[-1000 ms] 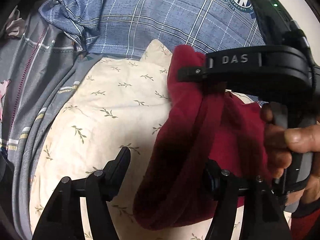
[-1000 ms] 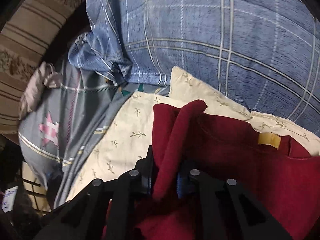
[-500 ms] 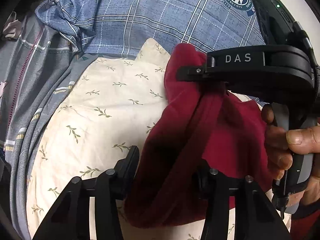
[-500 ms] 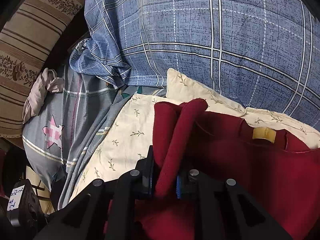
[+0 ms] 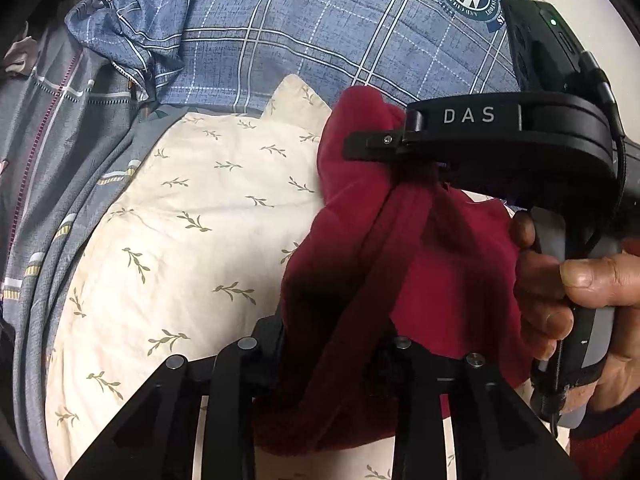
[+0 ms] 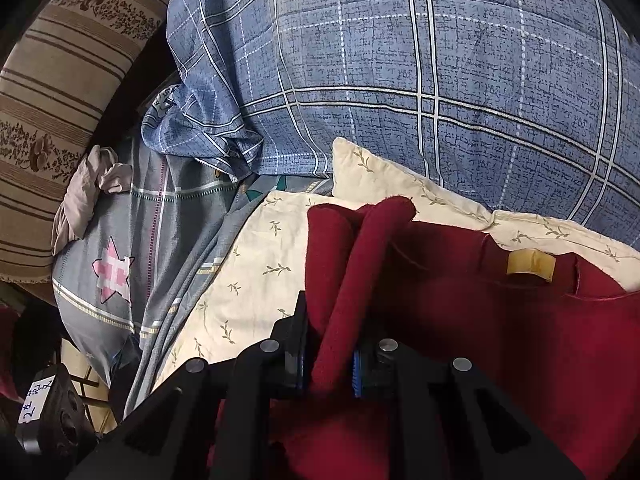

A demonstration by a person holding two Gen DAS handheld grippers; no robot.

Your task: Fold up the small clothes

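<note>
A dark red garment [image 5: 360,280] lies bunched on a cream leaf-print pillow [image 5: 200,240]. My left gripper [image 5: 328,344] has its jaws closing on a thick hanging fold of it, and the cloth fills the gap and touches both fingers. Above it, a person's hand [image 5: 580,280] holds my right gripper [image 5: 360,148], which pinches the garment's upper fold. In the right wrist view my right gripper [image 6: 328,360] is shut on a rolled edge of the red garment [image 6: 520,340], whose yellow neck label [image 6: 530,264] shows.
A big blue plaid pillow [image 6: 440,80] rises behind the cream pillow [image 6: 248,280]. A grey bedcover with a pink star [image 6: 120,240] spreads to the left, with a brown striped cushion [image 6: 60,80] beyond. A black device with a paper tag [image 6: 44,420] sits at lower left.
My left gripper's fingers have drawn together from wide apart until the red fold fills the gap. The right gripper has kept its grip on the rolled edge.
</note>
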